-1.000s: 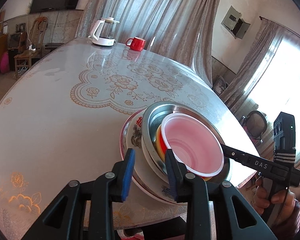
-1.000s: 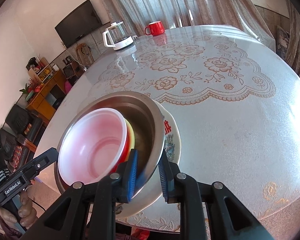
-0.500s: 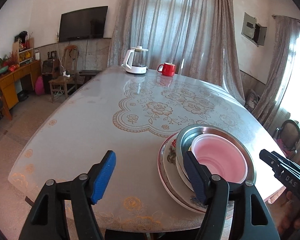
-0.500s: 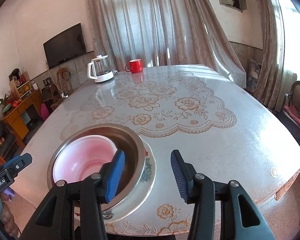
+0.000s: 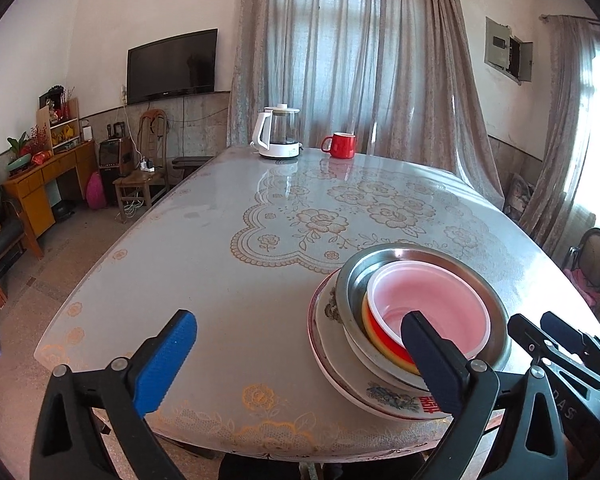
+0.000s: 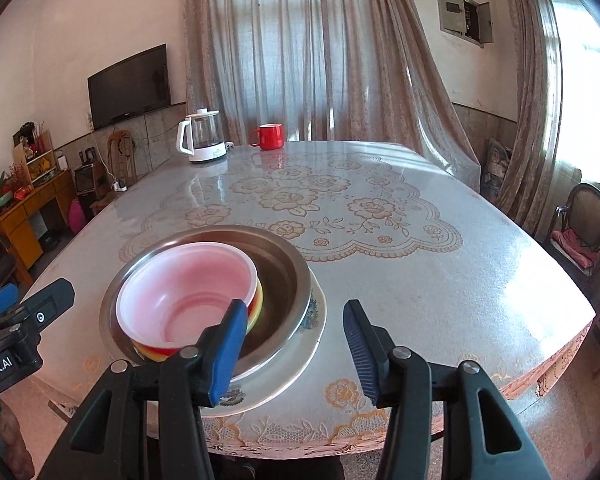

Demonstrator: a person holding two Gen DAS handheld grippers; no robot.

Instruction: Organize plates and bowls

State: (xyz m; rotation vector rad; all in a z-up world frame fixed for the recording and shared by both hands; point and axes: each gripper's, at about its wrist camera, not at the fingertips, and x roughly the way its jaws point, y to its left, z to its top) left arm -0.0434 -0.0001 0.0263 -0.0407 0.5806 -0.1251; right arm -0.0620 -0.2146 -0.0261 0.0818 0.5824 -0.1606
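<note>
A stack of dishes stands near the table's front edge. A pink bowl [image 5: 428,304] sits in a yellow and red bowl [image 5: 384,344], inside a steel bowl [image 5: 420,264], on flowered plates [image 5: 380,392]. My left gripper [image 5: 300,356] is drawn back to the left of the stack, its jaws opening wide with nothing pressed between them. My right gripper [image 6: 294,324] hangs open just in front of the steel bowl [image 6: 284,276] and the plate [image 6: 314,332], holding nothing. The pink bowl [image 6: 184,284] shows to its left.
A white kettle [image 5: 278,138] and a red mug [image 5: 340,145] stand at the far end of the round table [image 5: 180,260]. The table's front edge lies just below the grippers. A chair [image 6: 584,220] is off to the right.
Both grippers let go of the stack's rim, opened, and pulled back from it. Both views tilted up, so more of the room shows.
</note>
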